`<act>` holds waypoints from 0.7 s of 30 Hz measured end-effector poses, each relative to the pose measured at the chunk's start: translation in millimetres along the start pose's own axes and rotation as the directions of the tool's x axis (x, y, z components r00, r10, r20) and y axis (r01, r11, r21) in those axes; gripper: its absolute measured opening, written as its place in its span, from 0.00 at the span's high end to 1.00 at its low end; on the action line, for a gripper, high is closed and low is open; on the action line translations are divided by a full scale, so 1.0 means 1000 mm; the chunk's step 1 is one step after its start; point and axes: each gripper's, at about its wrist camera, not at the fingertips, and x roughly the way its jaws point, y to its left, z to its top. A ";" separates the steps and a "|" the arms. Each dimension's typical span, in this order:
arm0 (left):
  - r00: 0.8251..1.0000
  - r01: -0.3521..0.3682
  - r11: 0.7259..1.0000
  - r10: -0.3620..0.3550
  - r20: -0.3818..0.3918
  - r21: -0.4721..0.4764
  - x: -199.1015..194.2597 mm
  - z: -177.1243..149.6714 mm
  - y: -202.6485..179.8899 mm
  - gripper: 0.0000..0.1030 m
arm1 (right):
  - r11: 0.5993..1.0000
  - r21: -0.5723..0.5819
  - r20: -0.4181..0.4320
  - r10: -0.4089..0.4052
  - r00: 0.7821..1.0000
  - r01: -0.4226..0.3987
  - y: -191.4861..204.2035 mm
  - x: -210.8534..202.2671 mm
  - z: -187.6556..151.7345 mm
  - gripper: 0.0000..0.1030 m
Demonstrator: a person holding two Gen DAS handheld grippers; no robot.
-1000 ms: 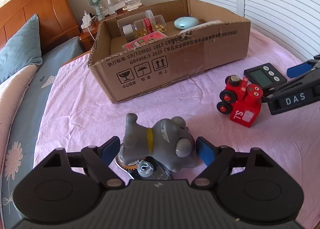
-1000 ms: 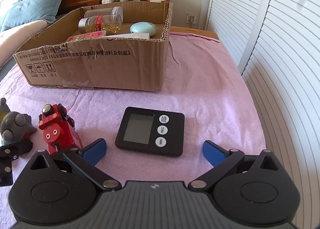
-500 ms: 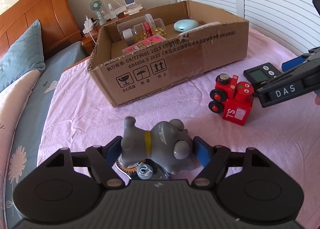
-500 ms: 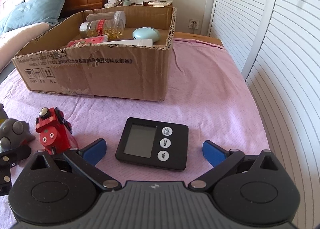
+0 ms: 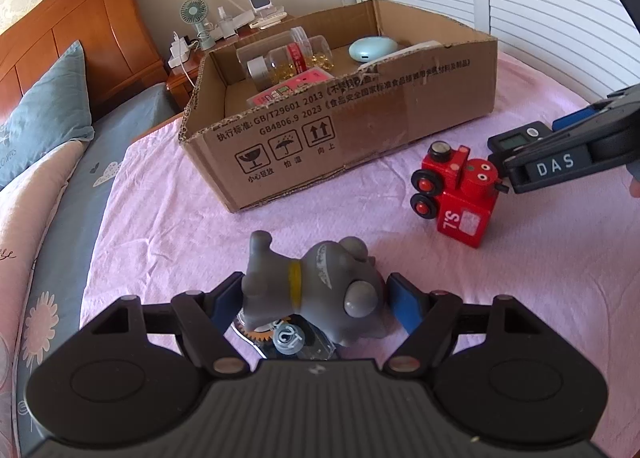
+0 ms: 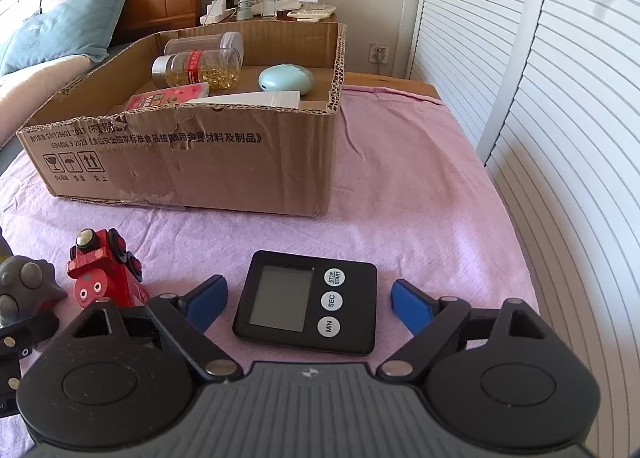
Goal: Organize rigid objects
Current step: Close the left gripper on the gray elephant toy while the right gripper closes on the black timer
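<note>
Grey rubbery dog figure [image 5: 316,290], lying on its side in front of the open brown cardboard box [image 5: 360,130], is straddled by the left claw [image 5: 316,298]; contact can't be confirmed. Flat black digital timer [image 6: 306,302], right of the box front, is bracketed by the right claw [image 6: 306,302], jaws just closing, pads clear, presumably for boxing.

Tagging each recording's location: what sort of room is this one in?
A bedroom, most likely: the work surface is a bed under a pink sheet, with a wooden headboard, a blue pillow and a cluttered nightstand behind the cardboard box.
</note>
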 end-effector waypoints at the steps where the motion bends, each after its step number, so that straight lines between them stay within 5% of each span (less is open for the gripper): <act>1: 1.000 -0.001 1.000 0.001 0.003 0.003 0.000 0.000 0.000 0.26 | 1.000 0.003 0.001 -0.003 1.000 0.003 -0.001 -0.001 0.001 0.19; 9: 1.000 0.023 1.000 -0.023 -0.005 0.010 0.002 0.003 0.003 0.29 | 1.000 -0.010 -0.009 0.008 1.000 -0.008 -0.003 -0.003 0.002 0.26; 21: 0.983 0.178 0.983 -0.180 -0.042 -0.050 -0.008 0.006 0.030 0.30 | 0.996 -0.003 -0.049 0.088 0.995 -0.088 -0.012 -0.015 0.000 0.27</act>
